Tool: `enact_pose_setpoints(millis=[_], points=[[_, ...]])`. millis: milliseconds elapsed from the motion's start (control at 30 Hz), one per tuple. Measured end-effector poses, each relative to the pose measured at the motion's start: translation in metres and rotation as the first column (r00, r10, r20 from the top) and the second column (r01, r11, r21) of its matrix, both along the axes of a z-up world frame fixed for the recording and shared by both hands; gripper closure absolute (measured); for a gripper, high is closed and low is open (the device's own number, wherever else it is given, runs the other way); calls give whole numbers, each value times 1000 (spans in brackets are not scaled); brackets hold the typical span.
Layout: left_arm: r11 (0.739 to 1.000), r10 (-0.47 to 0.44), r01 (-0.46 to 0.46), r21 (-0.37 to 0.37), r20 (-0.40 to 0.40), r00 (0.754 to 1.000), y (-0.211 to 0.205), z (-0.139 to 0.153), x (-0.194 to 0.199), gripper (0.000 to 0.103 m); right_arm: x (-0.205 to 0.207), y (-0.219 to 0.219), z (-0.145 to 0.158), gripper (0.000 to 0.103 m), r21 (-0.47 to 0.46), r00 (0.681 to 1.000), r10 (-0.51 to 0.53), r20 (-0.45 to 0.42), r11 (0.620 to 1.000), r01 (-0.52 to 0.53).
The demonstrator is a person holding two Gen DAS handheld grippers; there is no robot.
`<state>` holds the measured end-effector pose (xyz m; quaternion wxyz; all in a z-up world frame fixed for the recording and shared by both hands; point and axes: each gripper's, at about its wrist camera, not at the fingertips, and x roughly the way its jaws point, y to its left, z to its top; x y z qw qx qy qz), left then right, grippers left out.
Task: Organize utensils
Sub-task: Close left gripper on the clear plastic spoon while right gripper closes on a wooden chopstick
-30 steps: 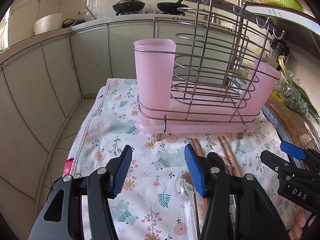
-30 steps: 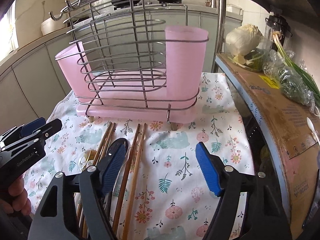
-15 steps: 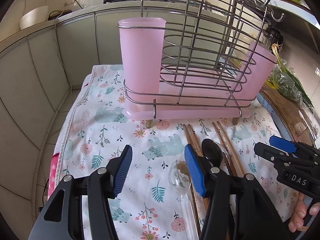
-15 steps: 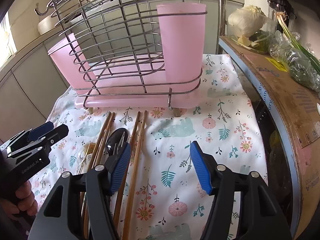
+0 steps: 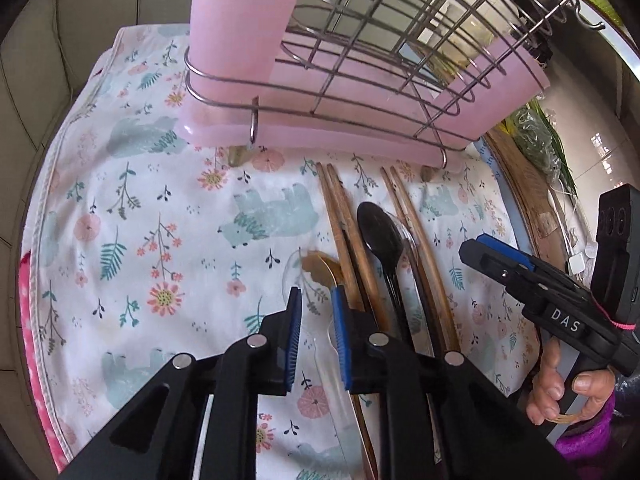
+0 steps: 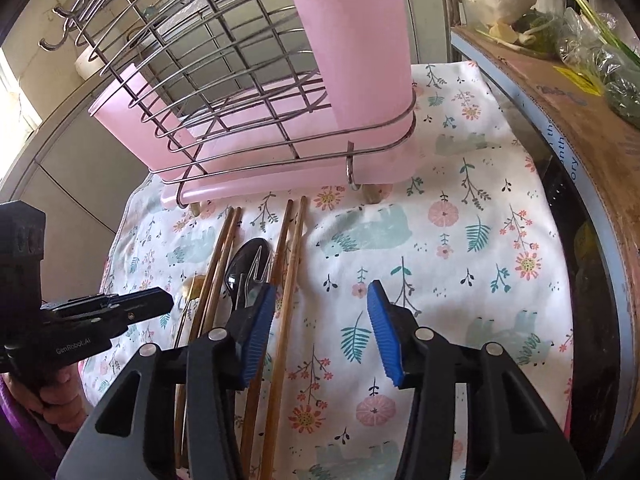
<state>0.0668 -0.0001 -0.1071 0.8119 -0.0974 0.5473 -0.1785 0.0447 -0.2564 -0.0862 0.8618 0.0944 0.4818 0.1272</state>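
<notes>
Utensils lie on a floral cloth (image 5: 132, 208) in front of a wire rack (image 5: 360, 52) with pink cups (image 5: 240, 32): wooden chopsticks (image 5: 340, 216), a black spoon (image 5: 380, 236), a clear plastic spoon (image 5: 296, 276) and a wooden spoon (image 5: 320, 270). My left gripper (image 5: 316, 320) is low over the clear spoon, jaws narrowed around its handle with a small gap left. My right gripper (image 6: 320, 320) is open above the cloth, right of the chopsticks (image 6: 292, 248) and the black spoon (image 6: 244, 264). A clear fork (image 6: 252, 280) lies on that spoon.
The rack's pink cup (image 6: 352, 52) stands at its right end. A cardboard sheet (image 6: 580, 120) with bagged greens (image 6: 600, 52) borders the cloth on the right. Cabinet doors (image 5: 32, 60) lie to the left. The right gripper (image 5: 532, 280) shows in the left wrist view.
Both grippers have dropped down and forward toward the utensils. The left jaws have narrowed from wide open to a small gap around the clear spoon.
</notes>
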Motion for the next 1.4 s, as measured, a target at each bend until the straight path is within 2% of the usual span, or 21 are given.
enact_pose_setpoints(millis=[167,333,433,500,533,667,767,800,900,1067,1233,1367,1400], points=[[1000,0,1,20,-43,999,-10,-8,0,83,1,-2,-3,54,13,1000,6,-16,1000,-6],[999,14,-19,-36,-120,993,-12,-19,5,78,2,-6,-5,54,45,1000,9,-27,999,-8],[999,13,-19,-45,-122,992,-12,-19,4,76,3,-5,-6,54,49,999,17,-30,999,-15],[999,5,-10,-47,-109,994,-14,-17,5,79,3,-4,-7,54,45,999,25,-31,999,-23],[999,4,-9,-47,-106,994,-11,-16,5,85,3,-4,-7,54,43,999,26,-32,999,-25],[998,10,-16,-67,-81,997,-4,-9,3,96,4,-3,-8,54,38,999,27,-31,999,-26],[998,19,-22,-67,-43,999,7,3,1,101,5,-2,-9,54,35,999,30,-36,999,-29],[997,21,-23,-68,-32,999,10,6,1,101,6,-2,-9,54,30,999,31,-38,999,-30],[999,28,-28,-37,12,1000,18,14,-2,101,12,1,-12,67,12,998,39,-57,999,-39],[999,34,-34,-31,-2,999,27,11,1,101,25,12,-15,68,11,995,57,-86,998,-56],[1000,18,-17,-2,9,1000,29,9,2,101,39,31,-19,68,-70,991,79,-105,994,-87],[999,-11,12,38,-10,1000,25,4,6,101,45,40,-21,76,-130,991,86,-105,986,-99],[999,-21,22,49,-15,1000,23,3,7,101,45,42,-21,81,-135,991,89,-103,986,-102]])
